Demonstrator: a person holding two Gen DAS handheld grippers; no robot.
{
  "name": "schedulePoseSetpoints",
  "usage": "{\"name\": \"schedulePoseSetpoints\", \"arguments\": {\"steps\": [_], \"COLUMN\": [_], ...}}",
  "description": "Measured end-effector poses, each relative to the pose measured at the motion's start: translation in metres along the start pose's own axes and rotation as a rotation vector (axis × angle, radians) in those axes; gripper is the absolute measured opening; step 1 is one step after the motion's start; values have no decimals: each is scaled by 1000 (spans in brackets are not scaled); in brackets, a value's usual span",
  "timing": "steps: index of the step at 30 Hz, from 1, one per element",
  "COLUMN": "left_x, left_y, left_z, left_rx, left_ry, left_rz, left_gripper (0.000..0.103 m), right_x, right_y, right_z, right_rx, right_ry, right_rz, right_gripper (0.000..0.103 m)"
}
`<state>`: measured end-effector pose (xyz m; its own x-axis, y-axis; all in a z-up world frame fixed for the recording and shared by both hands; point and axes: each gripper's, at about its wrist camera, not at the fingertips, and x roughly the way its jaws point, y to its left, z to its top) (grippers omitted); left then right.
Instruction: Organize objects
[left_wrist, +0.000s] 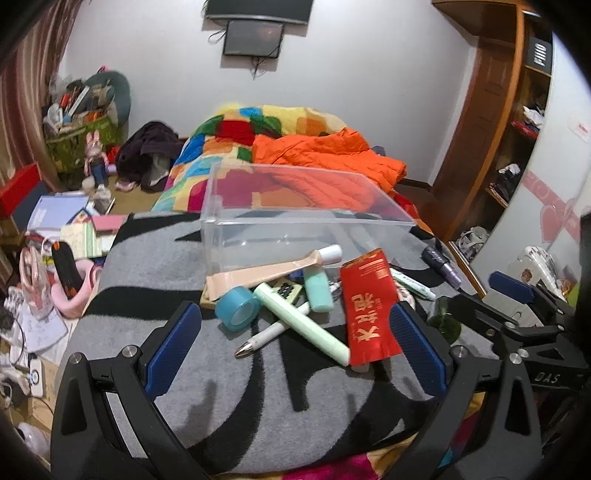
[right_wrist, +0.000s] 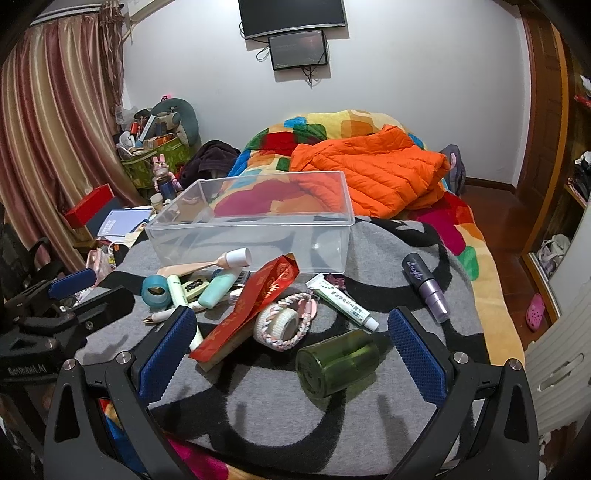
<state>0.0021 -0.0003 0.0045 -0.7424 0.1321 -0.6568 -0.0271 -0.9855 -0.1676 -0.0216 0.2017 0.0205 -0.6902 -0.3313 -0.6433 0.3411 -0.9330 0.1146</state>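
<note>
A clear plastic bin (left_wrist: 295, 206) (right_wrist: 258, 218) stands empty on the grey and black blanket (left_wrist: 258, 398). Before it lies a heap: a red packet (left_wrist: 369, 310) (right_wrist: 251, 310), a blue tape roll (left_wrist: 238, 308) (right_wrist: 157, 290), a pale green tube (left_wrist: 303, 319), a white pen (left_wrist: 273, 332), a peach brush (left_wrist: 273, 267), a teal bottle (left_wrist: 317, 290). My left gripper (left_wrist: 291, 332) is open, hovering over the heap. My right gripper (right_wrist: 291, 336) is open, just behind a green bottle (right_wrist: 338, 363) and a braided cord roll (right_wrist: 284, 325).
A purple bottle (right_wrist: 428, 288) and a white ointment tube (right_wrist: 343, 301) lie right of the heap. An orange jacket (right_wrist: 373, 173) and a colourful quilt (right_wrist: 469, 236) lie behind the bin. Clutter covers the floor at the left (left_wrist: 55, 236). A wardrobe (left_wrist: 509, 122) stands right.
</note>
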Motion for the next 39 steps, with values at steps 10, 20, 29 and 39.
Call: {"name": "schedulePoseSetpoints", "arguments": {"steps": [10, 20, 29, 39], "left_x": [21, 57, 70, 64], "left_y": [30, 35, 41, 41], "left_z": [2, 0, -4, -12], "left_rx": [-7, 23, 5, -11], "left_ry": [-9, 43, 71, 64], "left_rz": [167, 196, 165, 148], "left_gripper": [102, 67, 52, 41], "right_x": [17, 41, 55, 46], "right_y": [-35, -56, -61, -66], "right_z": [-9, -19, -28, -36], "right_rx": [72, 219, 273, 236], "right_ry": [49, 116, 179, 156], "right_rz": [-55, -24, 37, -9], "right_gripper": [103, 99, 70, 62]}}
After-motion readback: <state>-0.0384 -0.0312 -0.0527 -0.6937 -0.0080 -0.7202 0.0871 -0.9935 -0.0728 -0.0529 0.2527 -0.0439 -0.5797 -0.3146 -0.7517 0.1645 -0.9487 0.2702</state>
